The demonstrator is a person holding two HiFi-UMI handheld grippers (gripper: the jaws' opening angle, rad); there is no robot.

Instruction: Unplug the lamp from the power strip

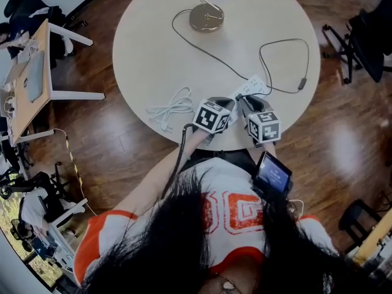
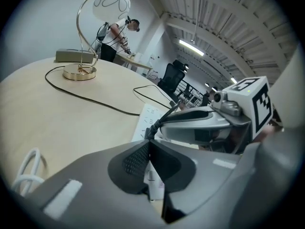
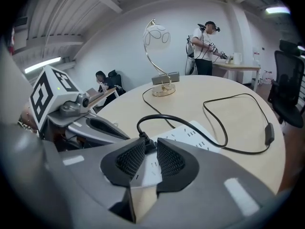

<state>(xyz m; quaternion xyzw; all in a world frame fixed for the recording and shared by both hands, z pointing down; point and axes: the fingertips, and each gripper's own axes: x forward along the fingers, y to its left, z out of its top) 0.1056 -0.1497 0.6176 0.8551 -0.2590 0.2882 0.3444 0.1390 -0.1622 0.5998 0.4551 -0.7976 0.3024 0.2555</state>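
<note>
On power strip (image 3: 190, 135): plug (image 3: 147, 143) between right gripper (image 3: 151, 141) jaws, parted; left gripper (image 2: 149, 141) jaws closed.

Looks along the left gripper (image 2: 148, 144) across a pale table (image 2: 57, 128).
Shows the jaws tip to tip above a white power strip (image 2: 147, 120), a black plug (image 2: 153, 130) at the strip right behind them, the right gripper (image 2: 167, 125) beside it at right. Takes in, farther back, a black cord (image 2: 95, 100) running to a gold-based lamp (image 2: 79, 72) with a white shade, and a looped white cable (image 2: 28, 168) at lower left.
</note>
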